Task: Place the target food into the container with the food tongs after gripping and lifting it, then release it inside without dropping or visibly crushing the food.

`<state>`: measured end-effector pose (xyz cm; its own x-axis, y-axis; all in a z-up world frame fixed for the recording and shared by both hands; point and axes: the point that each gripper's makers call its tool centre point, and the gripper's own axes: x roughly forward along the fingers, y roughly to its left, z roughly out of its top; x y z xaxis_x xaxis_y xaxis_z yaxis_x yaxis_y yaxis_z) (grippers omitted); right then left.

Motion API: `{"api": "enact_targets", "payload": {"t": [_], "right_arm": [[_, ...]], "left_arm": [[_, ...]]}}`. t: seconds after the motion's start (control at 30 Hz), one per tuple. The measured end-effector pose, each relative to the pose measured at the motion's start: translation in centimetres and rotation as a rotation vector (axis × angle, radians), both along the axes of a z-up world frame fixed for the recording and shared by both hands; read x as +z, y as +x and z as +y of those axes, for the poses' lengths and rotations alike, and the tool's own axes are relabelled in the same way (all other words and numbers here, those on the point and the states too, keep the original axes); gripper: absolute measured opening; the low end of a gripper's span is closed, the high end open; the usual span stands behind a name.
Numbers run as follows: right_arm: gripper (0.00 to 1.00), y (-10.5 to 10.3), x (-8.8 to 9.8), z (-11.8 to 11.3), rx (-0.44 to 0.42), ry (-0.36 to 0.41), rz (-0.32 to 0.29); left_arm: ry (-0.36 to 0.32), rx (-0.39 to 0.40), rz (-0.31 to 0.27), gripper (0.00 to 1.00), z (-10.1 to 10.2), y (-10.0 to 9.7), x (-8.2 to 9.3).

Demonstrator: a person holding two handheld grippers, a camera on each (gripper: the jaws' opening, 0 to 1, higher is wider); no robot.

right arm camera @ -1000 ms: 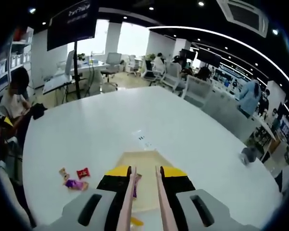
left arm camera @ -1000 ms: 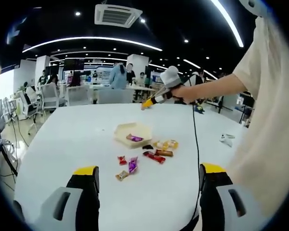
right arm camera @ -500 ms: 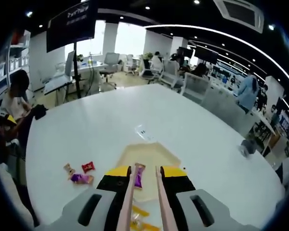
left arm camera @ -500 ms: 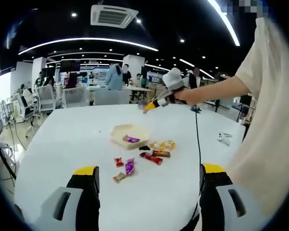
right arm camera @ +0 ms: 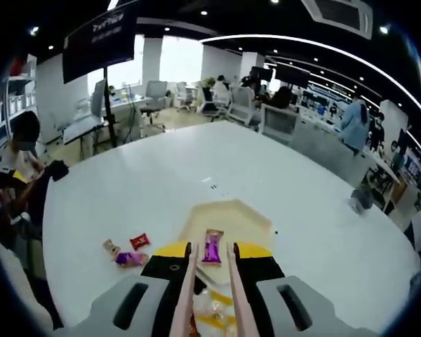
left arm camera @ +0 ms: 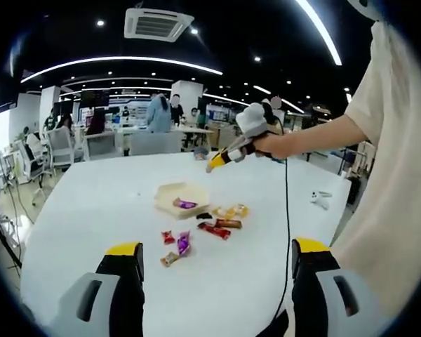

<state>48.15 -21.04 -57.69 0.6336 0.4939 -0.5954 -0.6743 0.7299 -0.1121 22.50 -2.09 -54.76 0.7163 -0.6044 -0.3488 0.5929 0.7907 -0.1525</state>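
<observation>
We count one shallow cream hexagonal container (left arm camera: 180, 197) on white table (left arm camera: 91, 210), one purple-wrapped candy (left arm camera: 184, 204) inside it. Outside container we count three small candies in cluster: one red (left arm camera: 168, 237), one purple (left arm camera: 183, 243), one tan (left arm camera: 170, 258). Nearer container: one long red bar (left arm camera: 214, 229), one brown bar (left arm camera: 228, 223), one yellow-orange packet (left arm camera: 231, 210), one small dark piece (left arm camera: 204, 215). We count one pair of pink tongs (right arm camera: 209, 295).
</observation>
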Motion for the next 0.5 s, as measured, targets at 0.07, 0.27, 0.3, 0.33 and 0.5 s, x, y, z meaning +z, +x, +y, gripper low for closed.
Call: {"api": "enact_targets", "payload": {"t": [0.07, 0.27, 0.3, 0.33, 0.5], "right_arm": [[0.23, -0.6, 0.1, 0.1, -0.012, -0.002, 0.002], [0.23, -1.6, 0.5, 0.5, -0.042, -0.021, -0.003], [0.23, -1.8, 0.8, 0.6, -0.05, -0.016, -0.004], [0.23, -1.9, 1.0, 0.6, -0.055, -0.02, -0.01], [0.23, -2.5, 1.6, 0.8, -0.094, -0.019, -0.026]], "left_arm": [[0.001, -0.007, 0.0, 0.87, 0.7, -0.4, -0.1], [-0.026, -0.021, -0.01, 0.86, 2.4, -0.6, -0.1], [-0.026, -0.033, -0.015, 0.86, 2.5, -0.6, -0.1], [-0.026, -0.042, -0.018, 0.86, 2.5, -0.6, 0.0], [-0.038, -0.091, -0.027, 0.86, 2.7, -0.7, 0.3]]}}
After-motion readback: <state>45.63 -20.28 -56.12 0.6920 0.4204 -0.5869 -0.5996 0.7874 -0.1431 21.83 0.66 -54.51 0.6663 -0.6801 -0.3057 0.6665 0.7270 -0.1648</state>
